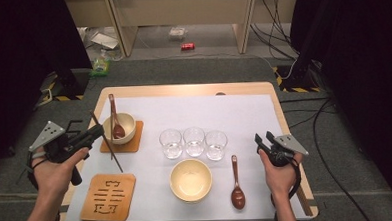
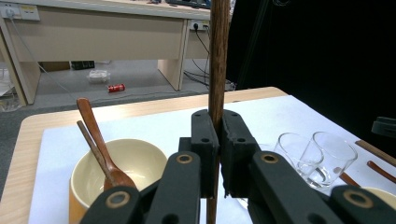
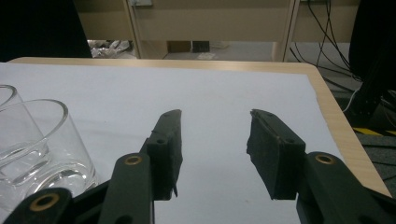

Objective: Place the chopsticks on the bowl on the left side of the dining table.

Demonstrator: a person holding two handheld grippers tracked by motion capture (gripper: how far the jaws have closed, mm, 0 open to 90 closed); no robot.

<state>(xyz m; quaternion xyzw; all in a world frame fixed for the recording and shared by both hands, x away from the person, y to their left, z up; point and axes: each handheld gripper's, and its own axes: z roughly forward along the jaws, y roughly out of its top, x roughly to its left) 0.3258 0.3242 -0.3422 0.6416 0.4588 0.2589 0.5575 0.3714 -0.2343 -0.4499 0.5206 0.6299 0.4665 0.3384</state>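
Closest in, the left gripper (image 2: pixel 212 154) has its jaws pinched tight on the chopsticks (image 2: pixel 218 56), which stick up past the pads, just beside the bowl with a spoon (image 1: pixel 118 128) on its coaster. Thin, stiff and light, probably slick wood, so they could pivot; a mid-length grip looks safest. Farther right, the right gripper (image 3: pixel 212 149) sits open, holding nothing.

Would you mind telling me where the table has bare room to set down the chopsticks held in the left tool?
The far strip of white mat beyond the three glasses is bare, as is the right side between the loose spoon and the right tool. It is crowded around the spoon-holding bowl and between the glasses and the empty bowl.
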